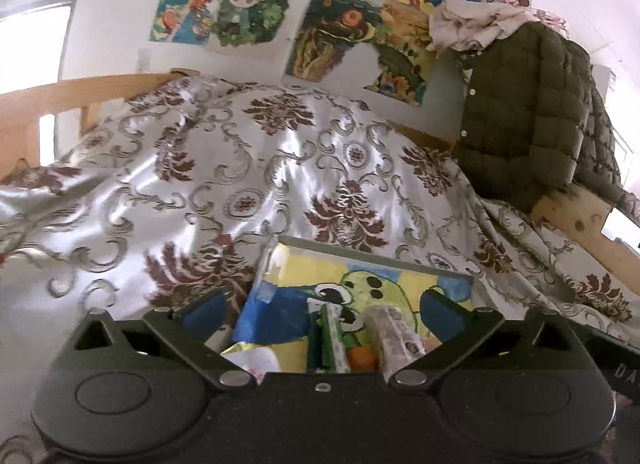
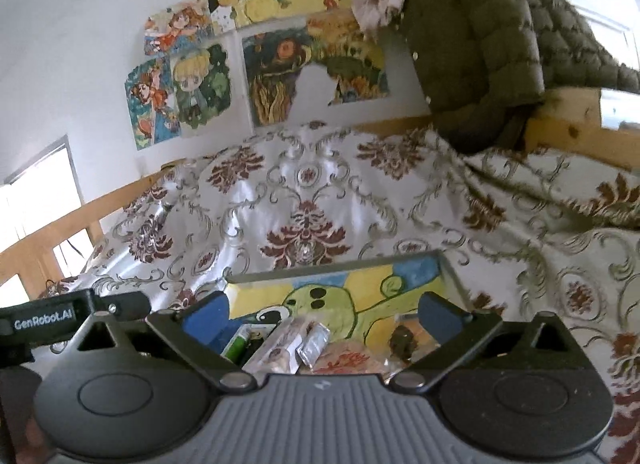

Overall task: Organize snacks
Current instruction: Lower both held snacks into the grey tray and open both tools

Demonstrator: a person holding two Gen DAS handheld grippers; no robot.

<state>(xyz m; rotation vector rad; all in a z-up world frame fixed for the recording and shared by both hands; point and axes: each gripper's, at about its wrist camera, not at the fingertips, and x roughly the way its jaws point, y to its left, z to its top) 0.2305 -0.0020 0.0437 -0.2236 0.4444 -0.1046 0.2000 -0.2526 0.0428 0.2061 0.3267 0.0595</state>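
Observation:
A shallow clear tray [image 1: 362,253] with a painted green cartoon bottom lies on a patterned bedspread; it also shows in the right wrist view [image 2: 332,270]. Inside lie snack packets: a green one [image 1: 334,338], a clear brownish one [image 1: 394,330] and an orange item [image 1: 362,358]. In the right wrist view I see a green packet [image 2: 238,344], a clear wrapped snack [image 2: 280,346], a silver packet [image 2: 314,344], an orange-printed bag [image 2: 348,360] and a dark snack [image 2: 402,340]. My left gripper [image 1: 324,310] is open and empty above the tray. My right gripper [image 2: 324,312] is open and empty above it too.
The silver and maroon bedspread [image 1: 240,168] covers the bed. A wooden bed frame [image 1: 60,100] runs behind. An olive quilted jacket [image 1: 524,112] hangs on a wooden post at right. Paintings [image 1: 332,32] cover the wall. The left gripper's body [image 2: 40,318] shows at left.

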